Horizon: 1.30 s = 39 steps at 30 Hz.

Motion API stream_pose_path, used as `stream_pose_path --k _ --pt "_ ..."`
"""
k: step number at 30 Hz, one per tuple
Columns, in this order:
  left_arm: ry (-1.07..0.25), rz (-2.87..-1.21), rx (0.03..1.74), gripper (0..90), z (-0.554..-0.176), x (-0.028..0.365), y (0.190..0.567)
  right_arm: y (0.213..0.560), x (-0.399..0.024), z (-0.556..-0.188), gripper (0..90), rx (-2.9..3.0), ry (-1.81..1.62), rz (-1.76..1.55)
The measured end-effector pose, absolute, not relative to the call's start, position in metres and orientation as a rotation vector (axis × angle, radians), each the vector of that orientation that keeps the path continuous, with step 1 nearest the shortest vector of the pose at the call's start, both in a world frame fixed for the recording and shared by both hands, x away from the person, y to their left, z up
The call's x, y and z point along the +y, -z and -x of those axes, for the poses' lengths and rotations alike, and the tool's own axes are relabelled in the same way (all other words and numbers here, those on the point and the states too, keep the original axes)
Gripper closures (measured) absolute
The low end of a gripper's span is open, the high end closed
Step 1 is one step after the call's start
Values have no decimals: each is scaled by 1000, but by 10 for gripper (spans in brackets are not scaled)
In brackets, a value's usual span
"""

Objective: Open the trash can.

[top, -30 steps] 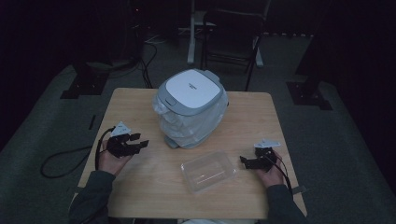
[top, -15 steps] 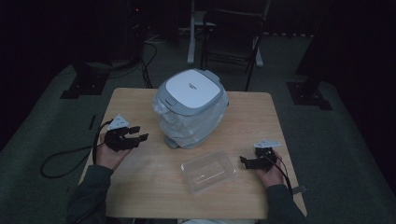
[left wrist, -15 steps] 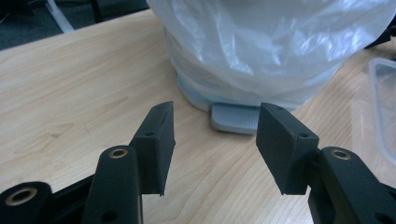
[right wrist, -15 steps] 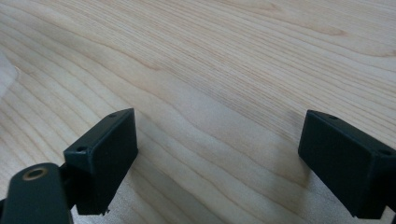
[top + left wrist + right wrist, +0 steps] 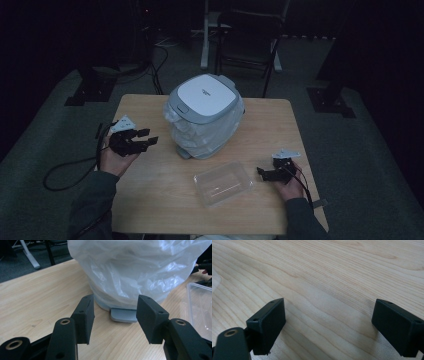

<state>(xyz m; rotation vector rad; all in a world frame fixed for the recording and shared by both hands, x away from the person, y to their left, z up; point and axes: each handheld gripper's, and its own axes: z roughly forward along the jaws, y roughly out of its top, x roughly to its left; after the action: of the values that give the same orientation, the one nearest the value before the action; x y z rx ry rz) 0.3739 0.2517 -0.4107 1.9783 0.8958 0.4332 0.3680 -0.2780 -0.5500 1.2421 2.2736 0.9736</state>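
Standing mid-table: bagged rice cooker (image 5: 205, 117), upright. Lying straight ahead of left gripper (image 5: 150, 140), nearer than right gripper (image 5: 260, 172). Left jaws closing slightly, gaping, nothing between; right jaws gaping over bare table (image 5: 332, 277).

Both forearms wear dark grey-green sleeves. Each hand carries a black gripper: the left gripper (image 5: 134, 140) and the right gripper (image 5: 272, 173) each bear a pale grey three-cornered plate on top and trail a black cable. The jaws are blocky matt-black pads with small screw holes, on arms with brass-ringed pivots.
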Motion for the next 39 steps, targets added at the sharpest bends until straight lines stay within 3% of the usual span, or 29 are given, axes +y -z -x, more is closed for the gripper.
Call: stream_pose_path --k 20,39 --pt "-442 -1962 810 548 -381 237 376 550 -278 -368 110 2272 -975 -1238" --pt "-395 -1974 740 672 -389 223 354 550 -278 -368 111 2272 -976 -1240"
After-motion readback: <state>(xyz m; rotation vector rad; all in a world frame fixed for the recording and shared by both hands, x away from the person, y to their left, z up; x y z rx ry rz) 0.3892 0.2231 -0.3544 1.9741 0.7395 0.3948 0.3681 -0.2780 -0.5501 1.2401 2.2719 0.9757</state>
